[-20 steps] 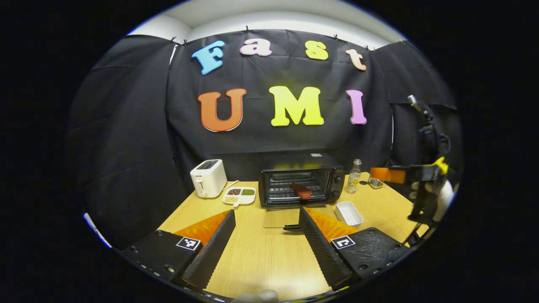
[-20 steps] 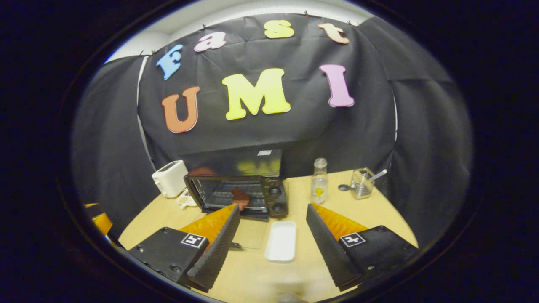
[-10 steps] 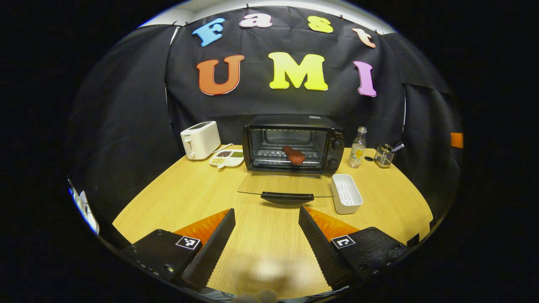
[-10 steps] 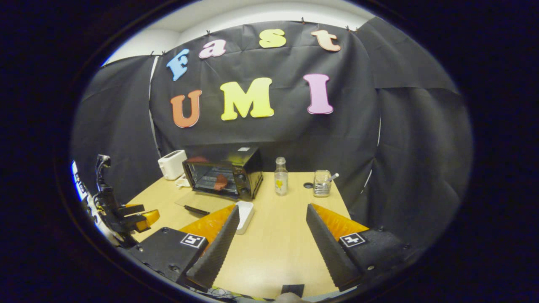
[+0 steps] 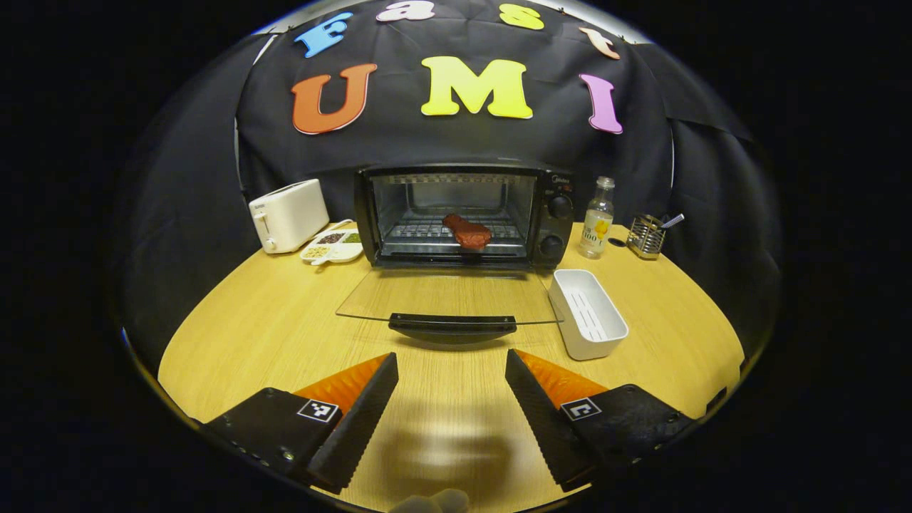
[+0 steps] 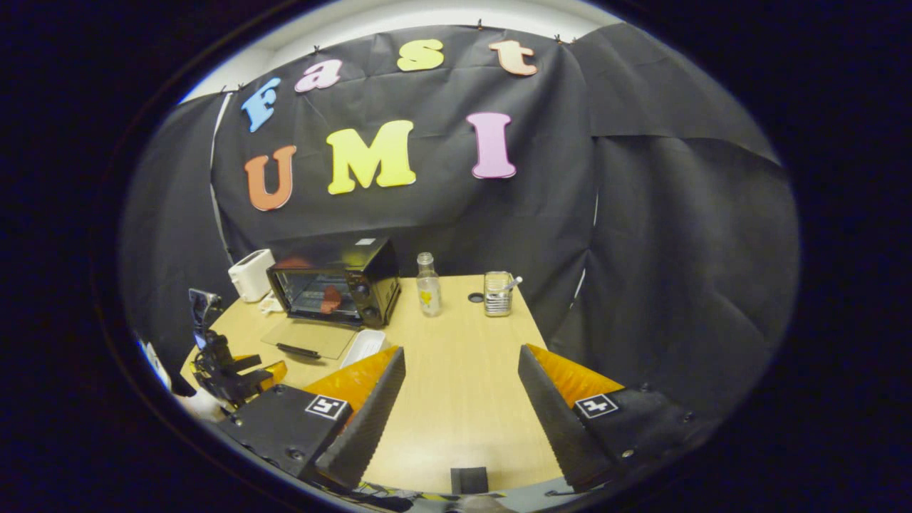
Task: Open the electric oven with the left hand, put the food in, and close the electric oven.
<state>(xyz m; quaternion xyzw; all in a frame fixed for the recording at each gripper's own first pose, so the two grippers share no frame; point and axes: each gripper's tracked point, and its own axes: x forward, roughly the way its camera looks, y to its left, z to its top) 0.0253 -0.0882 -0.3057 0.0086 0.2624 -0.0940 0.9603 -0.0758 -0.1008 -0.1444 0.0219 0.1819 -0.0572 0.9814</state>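
Observation:
The black electric oven (image 5: 556, 187) stands at the back of the table with its glass door (image 5: 445, 296) folded flat down, the black handle (image 5: 452, 328) nearest me. A reddish-brown piece of food (image 5: 468, 232) lies on the rack inside. My left gripper (image 5: 451, 388) is open and empty, low over the table just short of the handle. My right gripper (image 6: 460, 395) is open and empty over the table's right part. The right gripper view has the oven (image 6: 370, 274) at far left, with the left gripper (image 6: 239, 370) at the table's near-left edge.
A white empty tray (image 5: 588, 313) lies right of the door. A white toaster (image 5: 287, 215) and a small dish of spices (image 5: 333, 246) stand left of the oven. To the oven's right are a glass bottle (image 5: 597, 219) and a wire holder (image 5: 645, 236).
The left gripper has dropped and moved in toward the oven's open door. The right gripper has drawn back and swung to the right. Both stay open.

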